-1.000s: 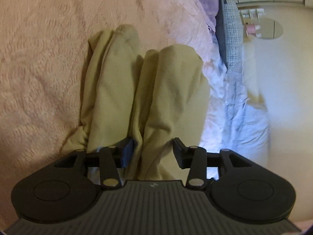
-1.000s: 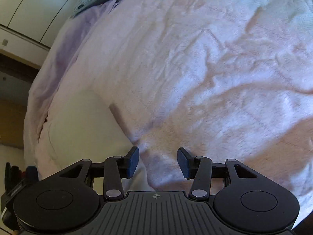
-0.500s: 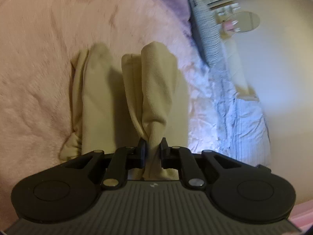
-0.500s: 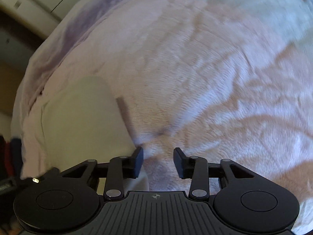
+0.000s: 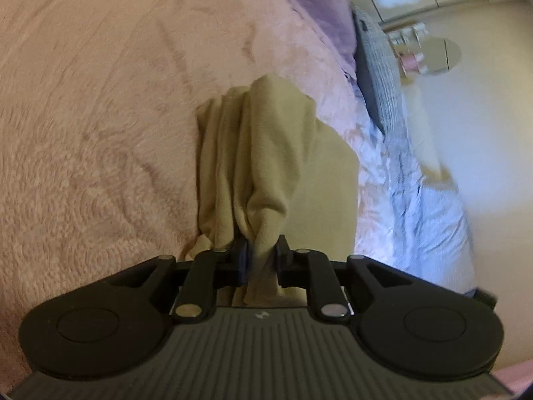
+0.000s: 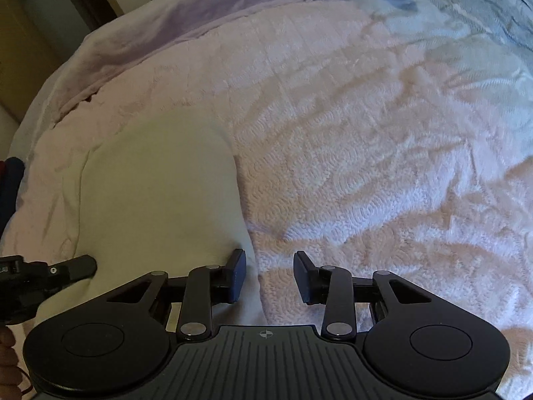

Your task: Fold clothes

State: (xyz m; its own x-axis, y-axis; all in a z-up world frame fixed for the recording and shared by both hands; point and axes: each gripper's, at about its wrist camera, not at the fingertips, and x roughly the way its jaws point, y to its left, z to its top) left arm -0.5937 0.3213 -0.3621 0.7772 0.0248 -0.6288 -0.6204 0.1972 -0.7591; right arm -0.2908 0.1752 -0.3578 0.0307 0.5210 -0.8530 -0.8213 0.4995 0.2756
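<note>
Garment point(image 5: 266, 153), a pale yellow-green soft knit piece, lies on the bed point(image 5: 100, 133) near its edge, on the pink textured blanket point(image 6: 366, 166), with part spread flat and a bunched ridge of it lifted up. Left claw point(image 5: 261, 256) is clamped on that bunched fold, cloth squeezed between both pads and a tail of it hanging out behind them. Right claw point(image 6: 269, 275) stands apart and holds nothing, hovering over the garment's edge where it meets the blanket; its left pad sits over the cloth, its right pad over the blanket. Risks, judged: the pinch takes several gathered layers unevenly, so a pull could drag the whole piece across the blanket instead of turning one layer over, or leave a crooked, lumpy fold. Soft knit may also slip out of the narrow pads if tugged fast. The garment lies near the bed edge, so a sideways drag could send it over the side. If the right claw closes where it is, it could grab blanket along with cloth. Purple blanket point(image 6: 160, 30) and grey checked pillow point(image 5: 379, 76) sit toward the far end of the bed. Writing: none readable; only a small emblem on each claw body, too small to make out.
</note>
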